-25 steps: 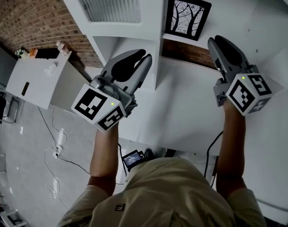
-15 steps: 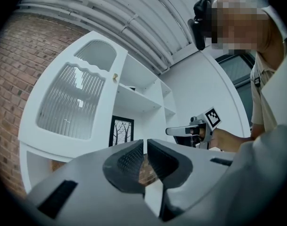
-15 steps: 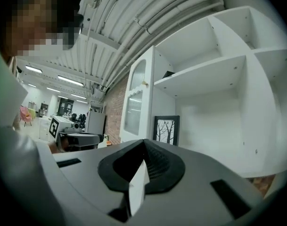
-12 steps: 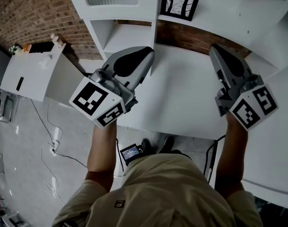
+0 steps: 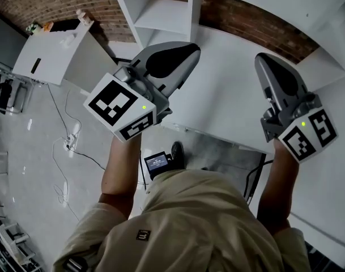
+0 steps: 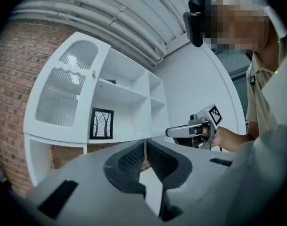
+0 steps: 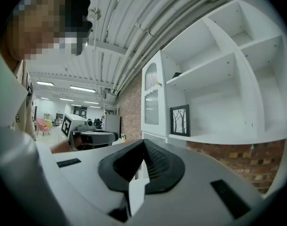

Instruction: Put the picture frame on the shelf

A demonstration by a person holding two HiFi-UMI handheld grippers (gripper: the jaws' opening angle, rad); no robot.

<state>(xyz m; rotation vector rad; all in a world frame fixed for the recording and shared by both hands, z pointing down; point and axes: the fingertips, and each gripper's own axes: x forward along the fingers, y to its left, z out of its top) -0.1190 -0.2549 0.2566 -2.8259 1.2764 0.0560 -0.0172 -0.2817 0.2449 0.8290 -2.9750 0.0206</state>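
Both gripper views are showing the picture frame (image 6: 101, 123) whole. It is standing upright on the lower board of the white shelf (image 6: 124, 92), just right of the ribbed-glass door (image 6: 63, 95). The head view is cutting the frame down to a dark sliver at its top edge. Only the head view is taking in the white bench (image 5: 223, 106) under both tools, with the brick wall (image 5: 257, 21) behind it. It alone is also showing the floor (image 5: 25, 146) with its cables off the bench's front edge.

The left tool (image 6: 144, 142) is sitting clenched, its pads meeting at the tips with nothing between them. The right tool (image 7: 143, 142) is likewise clenched and empty. Each gripper view is also catching the other tool held level in a hand.

The frame's compartment is holding nothing else. The compartment above is holding a small dark thing, too small to tell.

The tools are hanging well apart from each other and from the shelf, with bare bench lying between them and the brick.
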